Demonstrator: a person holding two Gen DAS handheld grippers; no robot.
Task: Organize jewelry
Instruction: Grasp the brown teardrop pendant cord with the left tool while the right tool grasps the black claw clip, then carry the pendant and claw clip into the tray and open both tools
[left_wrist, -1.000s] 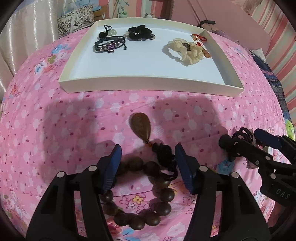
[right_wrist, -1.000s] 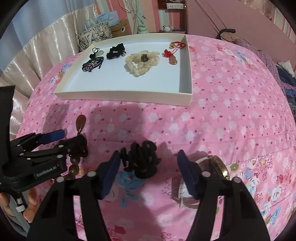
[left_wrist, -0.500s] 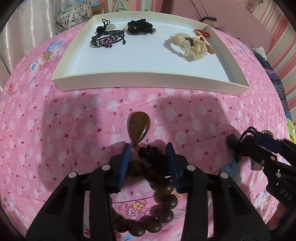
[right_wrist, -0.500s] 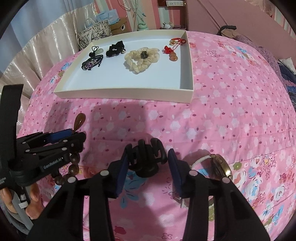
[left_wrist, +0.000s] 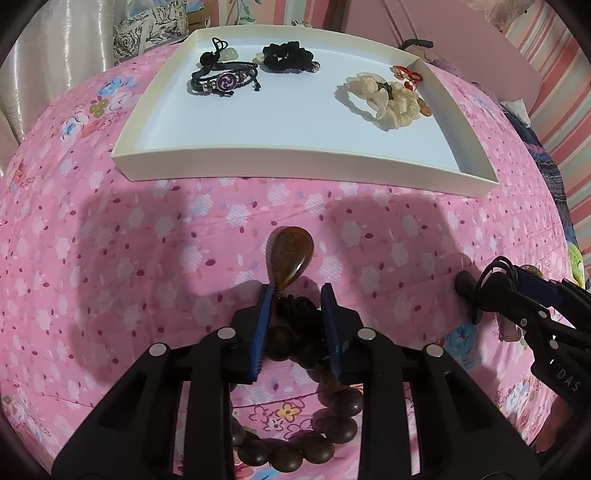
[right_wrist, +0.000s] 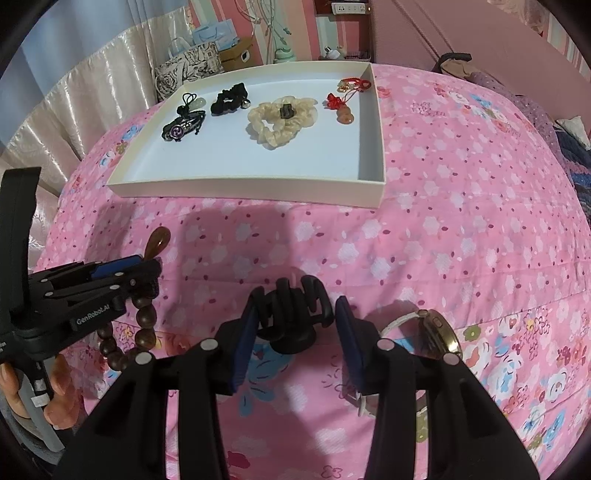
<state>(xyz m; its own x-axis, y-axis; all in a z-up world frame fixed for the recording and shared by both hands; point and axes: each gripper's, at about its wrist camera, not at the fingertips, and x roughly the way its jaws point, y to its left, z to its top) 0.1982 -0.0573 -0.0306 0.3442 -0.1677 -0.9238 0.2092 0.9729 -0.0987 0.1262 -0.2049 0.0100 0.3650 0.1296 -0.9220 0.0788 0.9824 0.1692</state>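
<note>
My left gripper (left_wrist: 295, 295) is shut on the black knot of a dark wooden bead bracelet (left_wrist: 291, 435) with a brown teardrop pendant (left_wrist: 289, 256), lifted off the pink bedspread; it also shows in the right wrist view (right_wrist: 142, 321). My right gripper (right_wrist: 293, 314) is shut on a black hair claw clip (right_wrist: 291, 310). A white tray (left_wrist: 295, 162) lies ahead, holding a black cord bracelet (left_wrist: 223, 79), a black scrunchie (left_wrist: 288, 57), a cream scrunchie (left_wrist: 384, 96) and a red charm (right_wrist: 341, 105).
A gold watch with a white strap (right_wrist: 436, 334) lies on the bedspread right of my right gripper. A patterned bag (right_wrist: 188, 72) and a curtain (right_wrist: 74, 110) stand behind the tray. The tray's near half is bare.
Both grippers have closed, the left on the bracelet's knot and the right on the claw clip. Both have risen slightly, and the beads now hang from the left gripper.
</note>
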